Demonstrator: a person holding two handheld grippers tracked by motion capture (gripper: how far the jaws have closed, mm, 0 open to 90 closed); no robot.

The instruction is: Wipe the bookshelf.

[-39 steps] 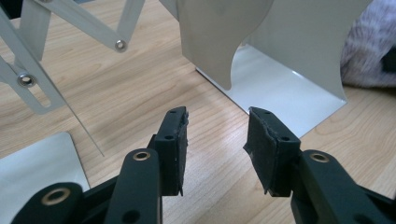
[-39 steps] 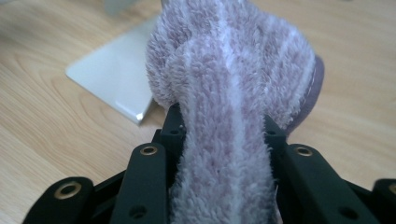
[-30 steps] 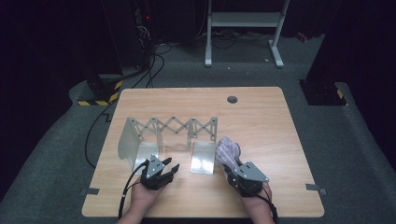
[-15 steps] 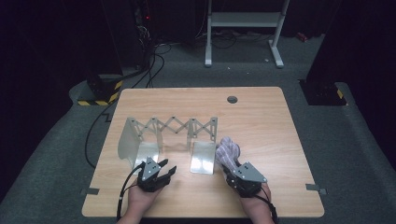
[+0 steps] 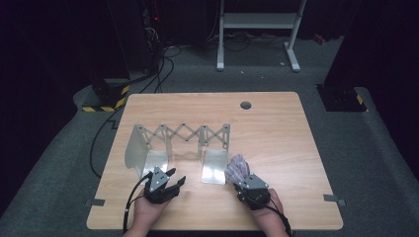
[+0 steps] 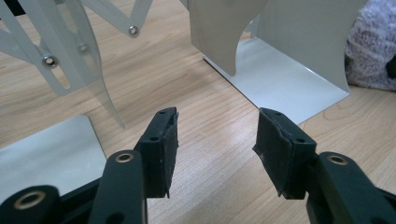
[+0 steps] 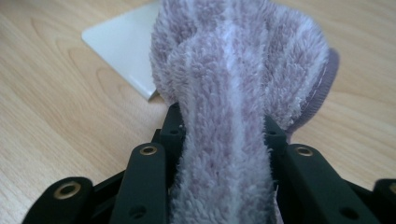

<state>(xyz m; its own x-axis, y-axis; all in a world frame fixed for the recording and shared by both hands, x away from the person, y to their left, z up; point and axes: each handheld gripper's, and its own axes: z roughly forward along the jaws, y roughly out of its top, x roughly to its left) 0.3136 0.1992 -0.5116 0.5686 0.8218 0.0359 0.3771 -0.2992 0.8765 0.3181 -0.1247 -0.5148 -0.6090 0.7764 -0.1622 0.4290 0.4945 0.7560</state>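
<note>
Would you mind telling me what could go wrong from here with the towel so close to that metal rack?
The towel bulges out of the right gripper, so loose folds might snag the rack or its base plate. The left gripper, jaws just opened and empty, sits close to the rack and could nudge it.

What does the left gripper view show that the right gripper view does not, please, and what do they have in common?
Left gripper view alone: the left gripper with open jaws and nothing between them, having just been opening; the scissor lattice of the metal rack; and an upright plate.

Right gripper view alone: the right gripper shut on the towel, its fluffy striped pile bulging out above the jaws.

Both: the wooden table, a flat white base plate of the rack, and the lilac towel, which sits at the left gripper view's right edge.
</note>
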